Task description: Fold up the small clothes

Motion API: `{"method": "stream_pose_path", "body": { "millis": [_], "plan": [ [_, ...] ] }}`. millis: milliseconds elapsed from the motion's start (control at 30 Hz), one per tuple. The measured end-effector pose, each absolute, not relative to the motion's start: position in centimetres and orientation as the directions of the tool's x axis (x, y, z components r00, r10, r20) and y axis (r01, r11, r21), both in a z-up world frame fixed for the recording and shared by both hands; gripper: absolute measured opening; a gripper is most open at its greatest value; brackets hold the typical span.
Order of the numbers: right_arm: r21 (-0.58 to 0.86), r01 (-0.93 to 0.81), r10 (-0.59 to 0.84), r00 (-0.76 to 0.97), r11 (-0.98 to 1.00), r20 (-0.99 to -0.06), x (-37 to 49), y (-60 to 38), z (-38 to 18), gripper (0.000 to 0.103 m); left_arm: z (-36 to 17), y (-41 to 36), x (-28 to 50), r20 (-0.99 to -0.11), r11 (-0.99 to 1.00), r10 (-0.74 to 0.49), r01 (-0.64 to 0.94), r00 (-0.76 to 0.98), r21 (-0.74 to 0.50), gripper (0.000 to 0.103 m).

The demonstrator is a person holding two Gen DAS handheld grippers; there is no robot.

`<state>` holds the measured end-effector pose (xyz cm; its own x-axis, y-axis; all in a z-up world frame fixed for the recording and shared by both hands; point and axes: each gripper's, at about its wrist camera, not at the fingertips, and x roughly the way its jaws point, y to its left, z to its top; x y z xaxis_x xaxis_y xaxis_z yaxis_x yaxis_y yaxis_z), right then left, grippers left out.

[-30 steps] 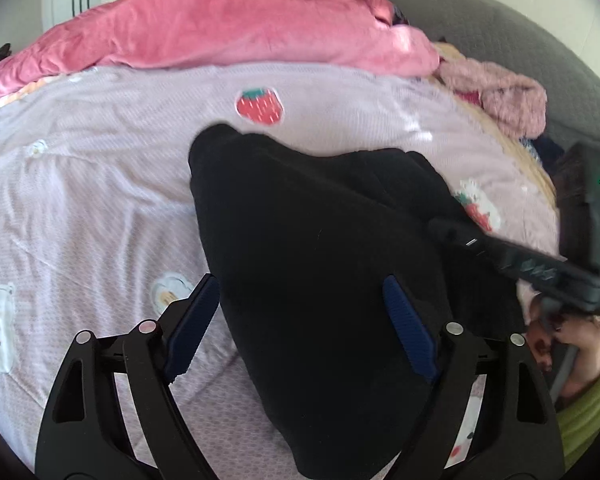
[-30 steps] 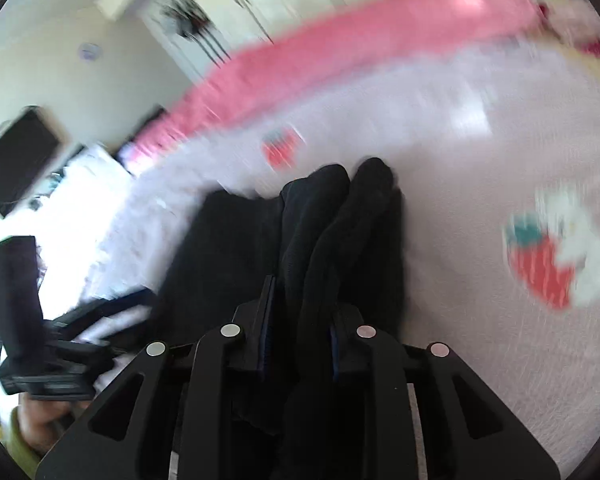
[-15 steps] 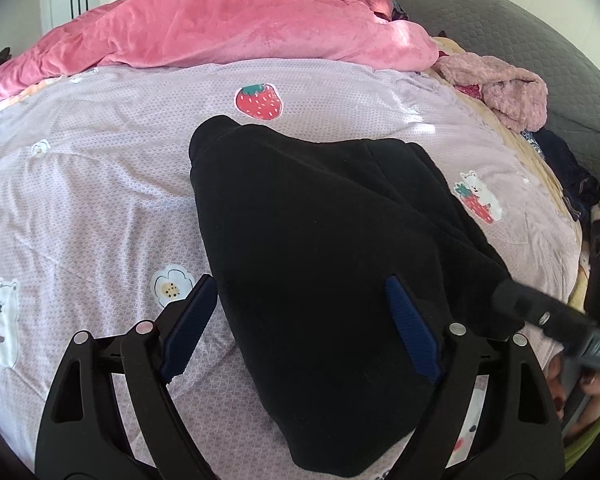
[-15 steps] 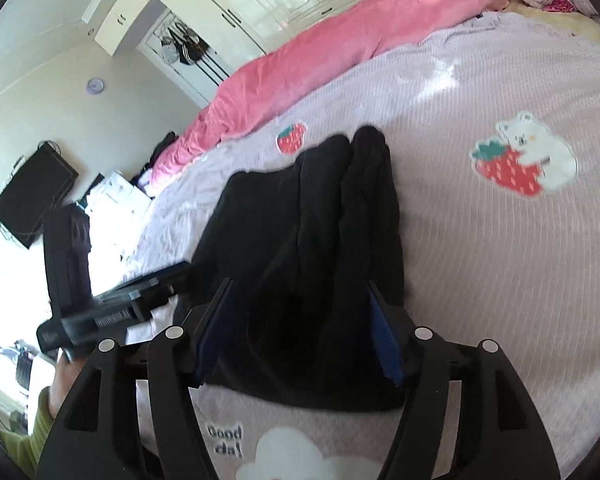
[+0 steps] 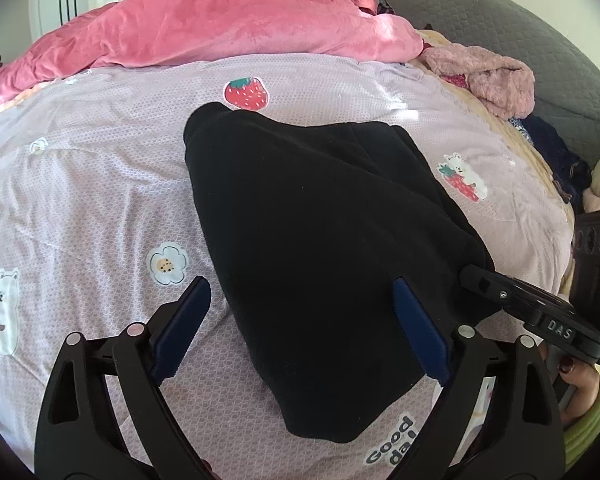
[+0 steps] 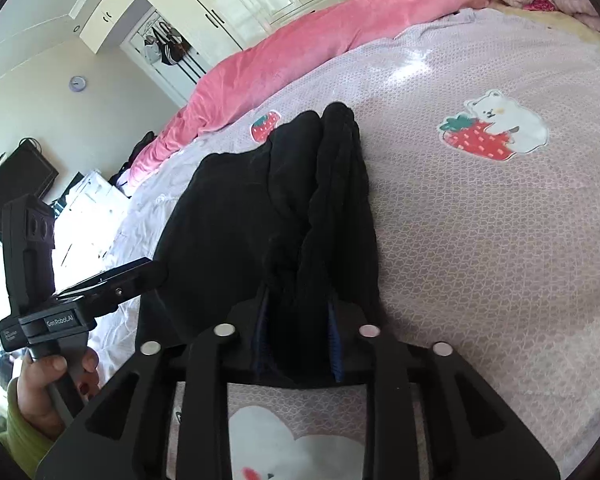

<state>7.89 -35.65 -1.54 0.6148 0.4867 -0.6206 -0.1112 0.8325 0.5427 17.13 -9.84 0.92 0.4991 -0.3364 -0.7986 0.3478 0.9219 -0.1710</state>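
Note:
A black garment (image 5: 316, 216) lies folded on the lilac printed bedsheet (image 5: 80, 184). My left gripper (image 5: 300, 324) hovers over its near part, jaws wide and still opening. The blue pads (image 5: 184, 320) stand either side of the cloth without pressing it. In the right wrist view the black garment (image 6: 300, 184) runs away from me with bunched folds. My right gripper (image 6: 296, 332) is at its near edge, jaws closing, a thick fold filling the gap between both pads. The left gripper (image 6: 112, 280) shows side-on there. The right gripper's finger (image 5: 500, 292) touches the garment's right edge.
A pink quilt (image 5: 220, 28) is heaped along the far side of the bed. A fuzzy pink garment (image 5: 488, 76) and dark clothes (image 5: 556, 152) lie by the grey headboard (image 5: 500, 24). White wardrobes (image 6: 236, 4) stand beyond. A person's hand (image 6: 48, 384) holds the left gripper.
The right gripper's jaws, wide half a second ago, have narrowed around a fold at the garment's near edge. The left gripper has stayed in place, its jaws a little wider.

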Motion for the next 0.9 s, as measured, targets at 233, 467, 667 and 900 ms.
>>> {"method": "stream_pose_path", "body": {
  "millis": [233,467,667,900],
  "plan": [
    [0.402,-0.098,0.352,0.693,0.91,-0.629,4.7,-34.9,1.2,0.074,2.2,-8.4,15.4,-0.776,0.935,-0.321,0.311,0.543,-0.169,0.093],
    [0.323,-0.074,0.273,0.727,0.943,-0.63,1.7,-34.7,2.9,0.096,3.0,-7.3,11.8,-0.761,0.952,-0.273,0.279,0.588,-0.126,0.094],
    [0.285,-0.072,0.246,0.727,0.956,-0.641,-0.3,-34.2,2.8,0.098,2.3,-6.7,9.2,-0.782,0.957,-0.249,0.267,0.571,-0.11,0.094],
    [0.209,-0.087,0.205,0.727,0.974,-0.655,-1.9,-32.9,2.6,0.098,1.6,-6.1,6.9,-0.773,0.97,-0.22,0.222,0.596,-0.105,0.094]
  ]
}}
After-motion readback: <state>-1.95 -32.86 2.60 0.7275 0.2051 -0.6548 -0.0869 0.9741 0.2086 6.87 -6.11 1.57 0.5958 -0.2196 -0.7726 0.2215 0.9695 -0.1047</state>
